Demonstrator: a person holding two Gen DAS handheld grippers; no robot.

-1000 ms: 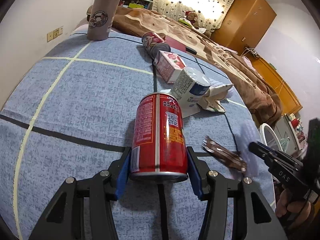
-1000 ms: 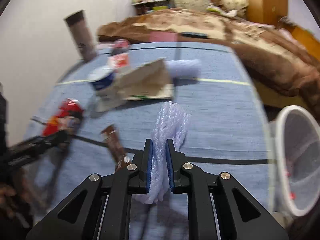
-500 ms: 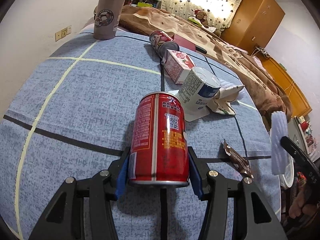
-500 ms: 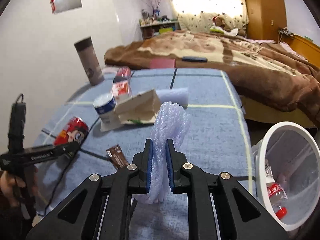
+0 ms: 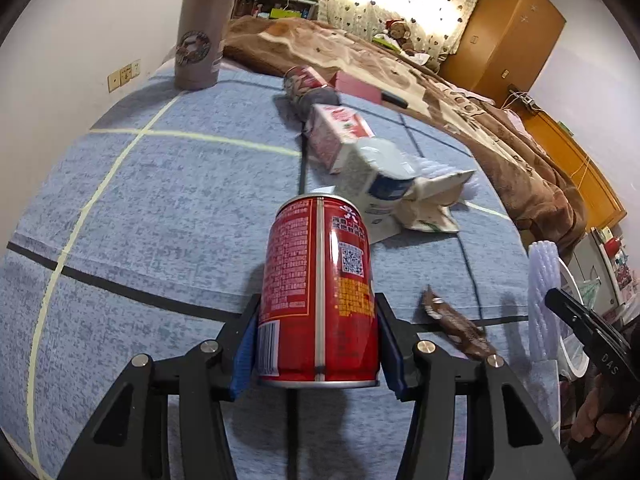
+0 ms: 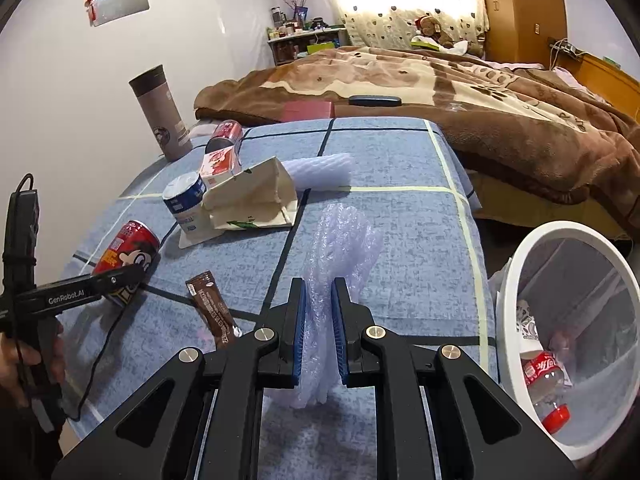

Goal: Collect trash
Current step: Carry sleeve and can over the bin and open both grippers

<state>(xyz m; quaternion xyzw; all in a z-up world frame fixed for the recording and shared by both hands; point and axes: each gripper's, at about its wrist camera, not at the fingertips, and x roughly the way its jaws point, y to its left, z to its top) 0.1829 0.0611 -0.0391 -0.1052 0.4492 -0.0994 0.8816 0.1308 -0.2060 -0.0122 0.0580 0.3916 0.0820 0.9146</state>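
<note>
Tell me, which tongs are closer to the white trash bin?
Right. The right tongs, holding bubble wrap, are beside the white trash bin; the left tongs, gripping the red can, are farther.

Left wrist view: grey flask (image 5: 204,36) at the bed's far left corner is cut off at the top edge, lid unseen. Carton (image 5: 390,184) blurred, print unreadable. Red can (image 5: 318,300) hides the left claw's (image 5: 318,344) inner pads. Right wrist view: bin (image 6: 568,336) cut by the right edge; bubble wrap (image 6: 336,264) hides the bed behind it.
</note>
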